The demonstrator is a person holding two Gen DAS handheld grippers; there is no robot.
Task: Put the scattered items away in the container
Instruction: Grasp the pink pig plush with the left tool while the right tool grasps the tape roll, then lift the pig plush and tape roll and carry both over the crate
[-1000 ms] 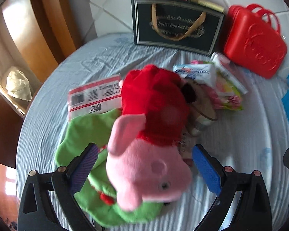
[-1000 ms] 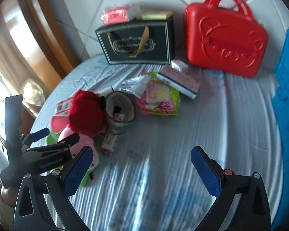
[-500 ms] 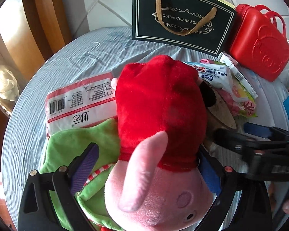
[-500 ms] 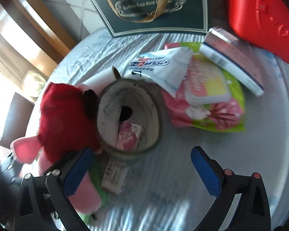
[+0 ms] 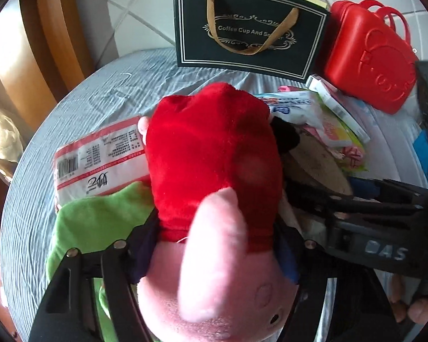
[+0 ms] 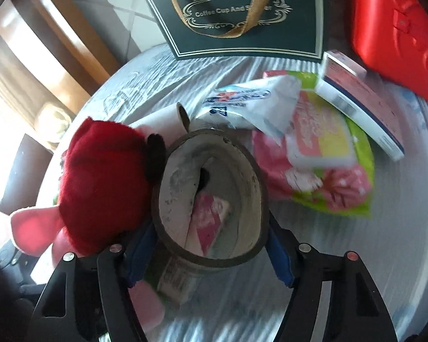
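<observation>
Two grips in hand, both jaws having just been closing. Left gripper (image 5: 214, 250): narrowed about halfway, pads pressed on the pig plush toy (image 5: 214, 185) at the seam of red dress and pink head; toy lies on the green cloth (image 5: 100, 222). Right gripper (image 6: 211, 253): likewise narrowed, pads against both sides of the grey tin (image 6: 211, 191), which holds a pink packet (image 6: 208, 219). Advice: squeeze firmly, lift straight, keep the tin upright. Likely container: the black gift bag (image 6: 236, 14), well beyond.

left tongs (image 5: 214, 248): just closed onto pig plush (image 5: 214, 171) | right tongs (image 6: 208, 253): moved in, closed around cup (image 6: 211, 199)
</observation>
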